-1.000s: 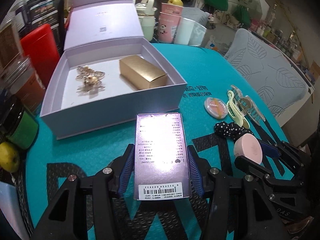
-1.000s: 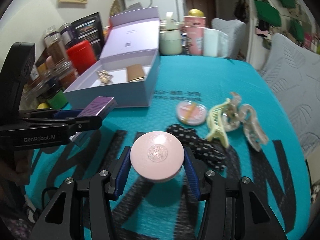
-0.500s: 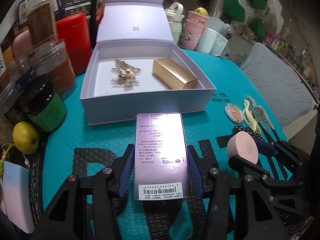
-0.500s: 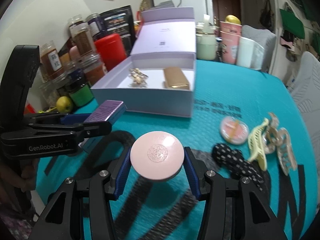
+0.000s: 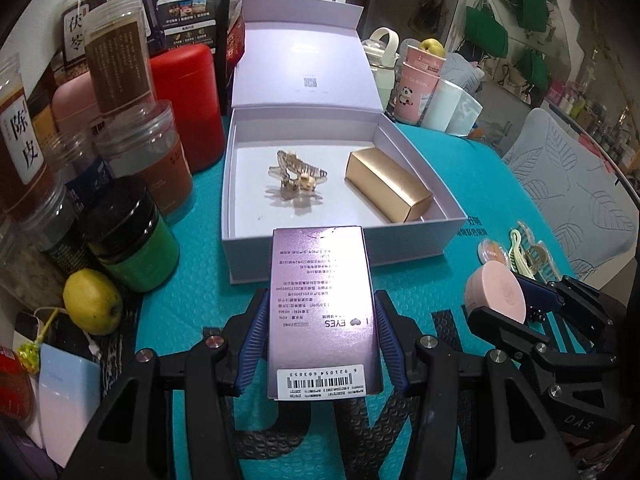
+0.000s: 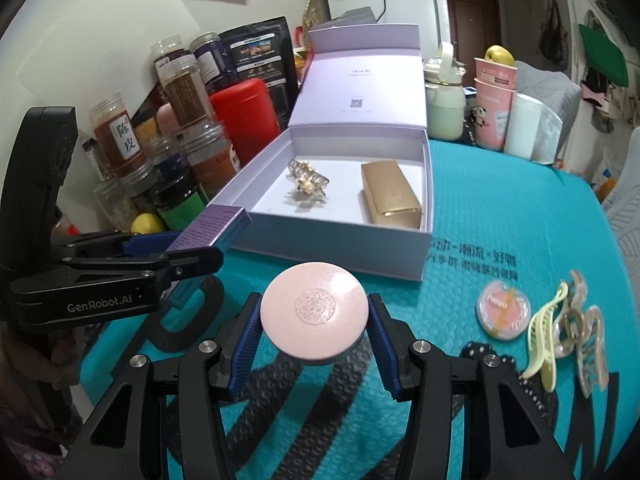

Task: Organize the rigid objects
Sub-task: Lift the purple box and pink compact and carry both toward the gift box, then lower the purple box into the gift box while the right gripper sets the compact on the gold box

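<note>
My left gripper [image 5: 320, 340] is shut on a shiny purple carton [image 5: 322, 308], held above the teal mat just short of the open lilac gift box [image 5: 344, 256]. Inside the box lie a gold hair claw [image 5: 298, 174] and a gold carton [image 5: 388, 186]. My right gripper [image 6: 314, 328] is shut on a round pink compact [image 6: 314, 314], also raised in front of the box [image 6: 332, 252]. The left gripper [image 6: 176, 258] with the purple carton [image 6: 212, 228] appears at the left of the right wrist view. The pink compact [image 5: 496, 296] shows at the right of the left wrist view.
Jars, a red canister [image 5: 186, 104] and a lemon [image 5: 92, 300] crowd the left side of the mat. Cups and a bottle [image 6: 444, 96] stand behind the box. A small round compact [image 6: 504, 312], hair claws [image 6: 568, 328] and a dotted black scrunchie [image 6: 480, 352] lie at the right.
Both grippers have carried their items leftward and toward the lilac box, which now sits straight ahead and nearer. The jars at the left have come into view. Both grips are unchanged.
</note>
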